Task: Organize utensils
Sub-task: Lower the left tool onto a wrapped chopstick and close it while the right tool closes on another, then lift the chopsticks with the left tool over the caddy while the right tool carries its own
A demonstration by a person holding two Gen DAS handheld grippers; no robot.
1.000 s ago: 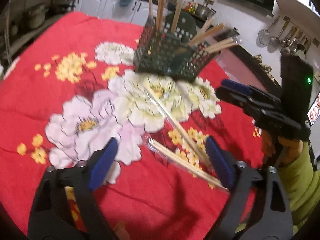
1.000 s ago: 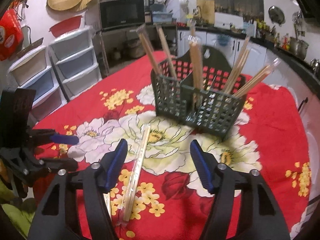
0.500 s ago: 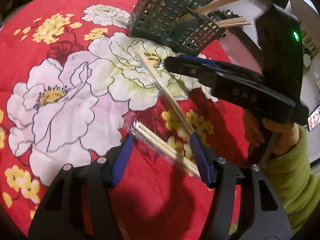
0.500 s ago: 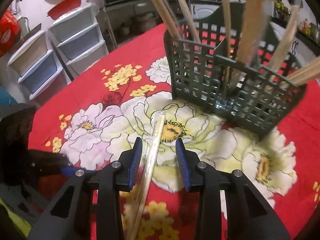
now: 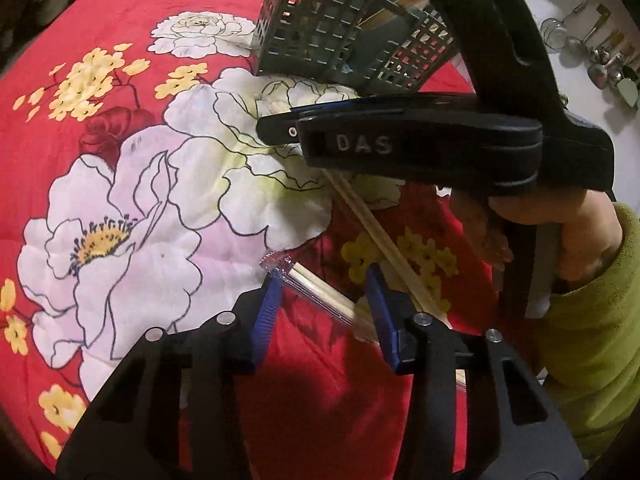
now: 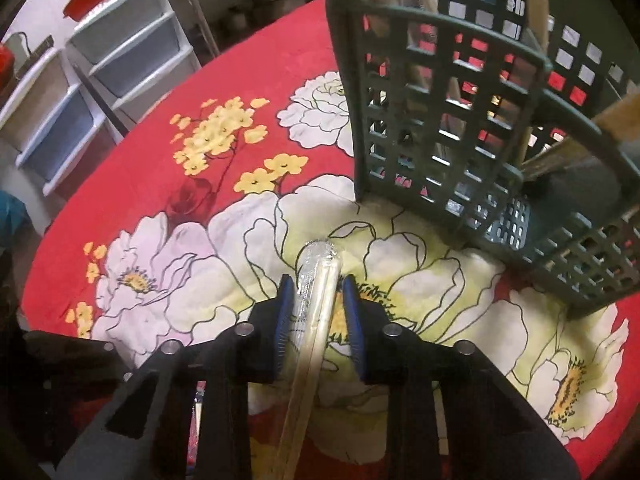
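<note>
Pale wooden chopsticks [image 6: 316, 312] in clear wrap lie between both grippers' closing jaws, not yet clamped.

Both grippers are built from black plastic. On the left gripper [image 5: 326, 312] two blue ribbed pads [image 5: 267, 312] are fitted on the inner faces of the fingers, and round silver screws are seen on the black finger arms. The same blue pads and silver screws are seen on the right gripper [image 6: 318, 312]. White letters "DAS" are marked on its side, and a green light is lit on its body. A yellow-green fleece sleeve [image 5: 592, 320] is worn.
</note>
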